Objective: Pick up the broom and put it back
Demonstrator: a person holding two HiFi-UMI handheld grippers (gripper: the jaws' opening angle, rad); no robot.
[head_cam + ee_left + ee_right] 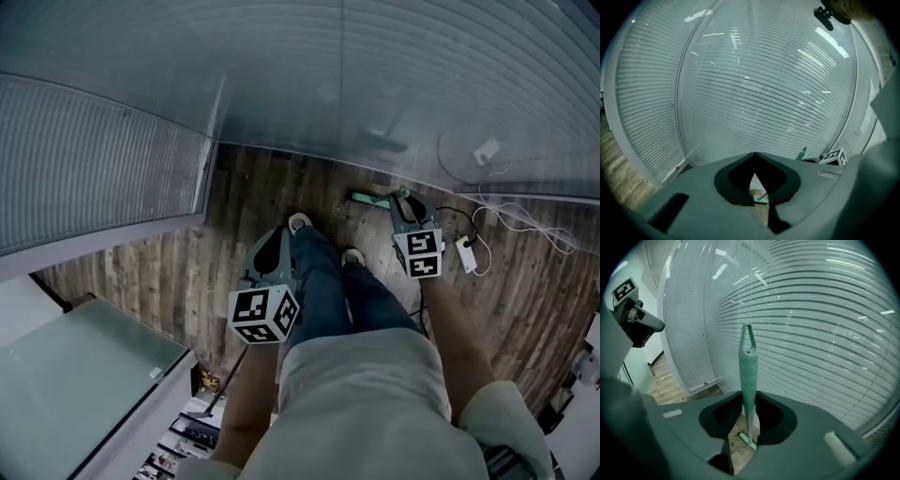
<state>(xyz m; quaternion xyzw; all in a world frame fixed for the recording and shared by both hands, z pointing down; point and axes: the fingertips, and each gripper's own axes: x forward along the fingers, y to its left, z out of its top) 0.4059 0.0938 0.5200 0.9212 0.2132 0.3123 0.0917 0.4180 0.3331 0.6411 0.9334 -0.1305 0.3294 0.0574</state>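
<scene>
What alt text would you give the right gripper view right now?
The right gripper is closed on a green broom handle standing upright between its jaws. Behind it is a wall of horizontal blinds, with wooden floor at lower left.

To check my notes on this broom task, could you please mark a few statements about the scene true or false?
1. The right gripper grips the green broom by its handle. True.
2. The left gripper grips the broom too. False: its jaws are shut on nothing.
3. The floor is wooden planks. True.
4. The broom lies flat. False: its handle stands upright between the right gripper's jaws.
</scene>
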